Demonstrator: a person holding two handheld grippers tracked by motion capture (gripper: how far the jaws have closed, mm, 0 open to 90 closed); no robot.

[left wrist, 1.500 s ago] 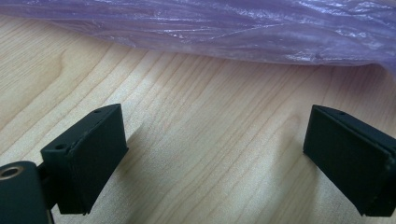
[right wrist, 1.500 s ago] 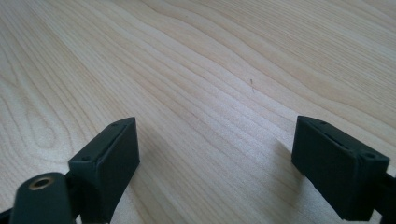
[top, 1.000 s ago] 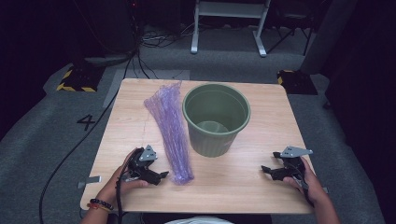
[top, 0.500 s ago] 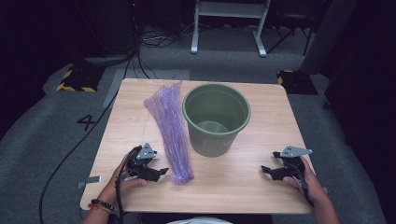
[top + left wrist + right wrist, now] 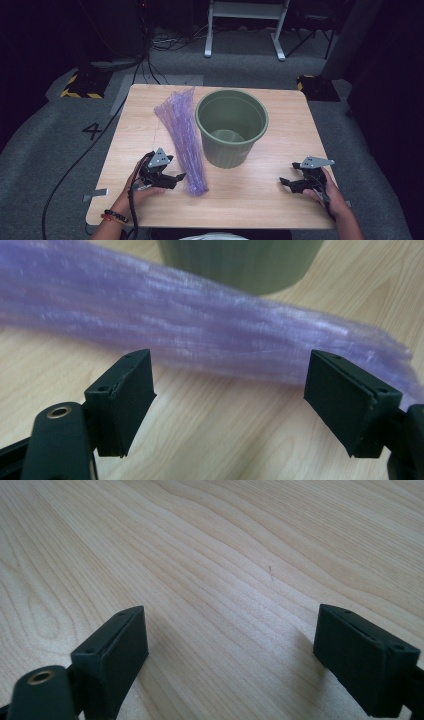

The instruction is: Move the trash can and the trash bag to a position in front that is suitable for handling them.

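While the left gripper (image 5: pixel 176 177) stands with jaws apart at lower left, just beside the narrow end of the purple bag (image 5: pixel 182 135), it should slide in level so both pads straddle that bunched end. Its jaws have just been closing slightly, nothing yet between them, and against the earlier frames it sits a touch nearer the bag; the right gripper (image 5: pixel 286 182) waits open at lower right, past the green bin (image 5: pixel 231 128).

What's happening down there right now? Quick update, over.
Left gripper open, jaws just been closing slightly, nothing between them, beside the purple bag. Right gripper open over bare table. Green bin next to bag. Path clear.
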